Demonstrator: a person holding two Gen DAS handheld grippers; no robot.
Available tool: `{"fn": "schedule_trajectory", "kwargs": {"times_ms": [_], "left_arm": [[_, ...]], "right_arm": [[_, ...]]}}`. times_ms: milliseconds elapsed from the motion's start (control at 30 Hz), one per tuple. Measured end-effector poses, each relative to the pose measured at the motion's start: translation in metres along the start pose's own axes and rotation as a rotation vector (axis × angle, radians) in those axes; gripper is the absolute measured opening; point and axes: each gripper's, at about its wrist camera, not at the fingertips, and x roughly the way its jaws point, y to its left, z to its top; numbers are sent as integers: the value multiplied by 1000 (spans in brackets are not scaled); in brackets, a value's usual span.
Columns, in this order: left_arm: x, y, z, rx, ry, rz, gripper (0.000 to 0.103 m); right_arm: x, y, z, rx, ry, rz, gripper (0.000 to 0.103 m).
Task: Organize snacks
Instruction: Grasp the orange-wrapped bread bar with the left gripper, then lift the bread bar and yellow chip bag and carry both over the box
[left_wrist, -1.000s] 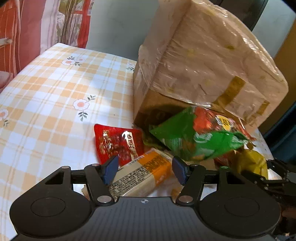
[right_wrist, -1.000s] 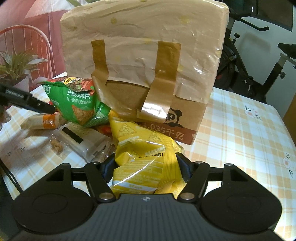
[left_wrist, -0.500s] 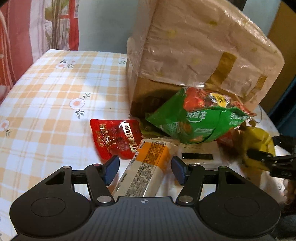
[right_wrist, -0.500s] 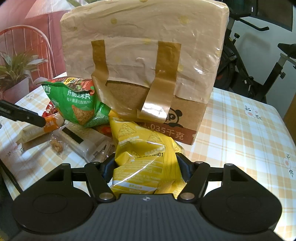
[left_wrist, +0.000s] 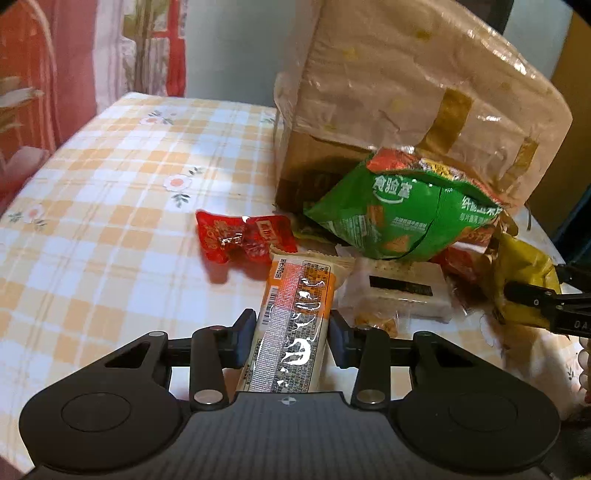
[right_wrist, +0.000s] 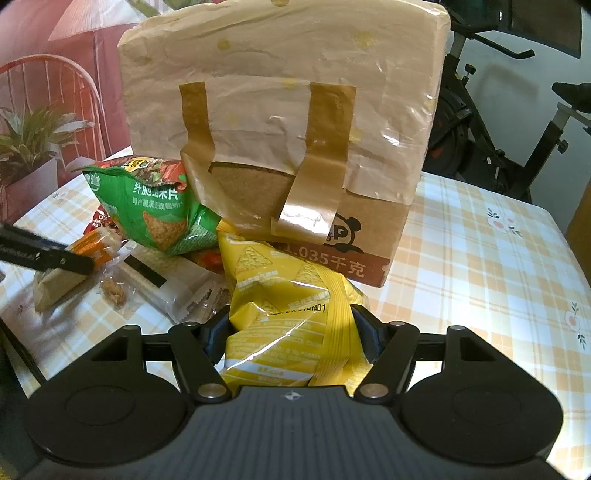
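A long orange-and-white snack bar (left_wrist: 295, 306) lies lengthwise between the jaws of my left gripper (left_wrist: 291, 336). The jaws are closing, and both pads meet the bar's sides. My right gripper (right_wrist: 291, 336) is shut on a yellow chip bag (right_wrist: 284, 295) in front of the taped cardboard box (right_wrist: 280, 110). A green chip bag (left_wrist: 399, 218) leans against that box. On the cloth lie a red packet (left_wrist: 240, 236) and a clear-wrapped pale cake (left_wrist: 402, 291). The right view shows the bar (right_wrist: 62, 277) under the left gripper's fingers (right_wrist: 44, 254).
The table carries an orange-checked flowered cloth (left_wrist: 110, 221), bare to the left of the snack pile. The big box (left_wrist: 406, 103) stands behind the pile. A potted plant (right_wrist: 26, 147) and a red chair sit at the left, an exercise bike (right_wrist: 498, 110) at the back right.
My left gripper has moved forward over the orange-and-white bar and its jaws have narrowed onto it. The right gripper and its yellow bag have not moved.
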Motion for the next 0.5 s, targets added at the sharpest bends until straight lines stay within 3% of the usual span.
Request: {"fn": "schedule_trajectory", "kwargs": {"times_ms": [167,500], "left_arm": [[-16,4,5,-42,-59,6,43],[-22,3,10,-71,-80,38,43]], "right_arm": [[-5,-3,0,17,-2,1,68],[-21,-29,-9,86,-5,-64,68]]}}
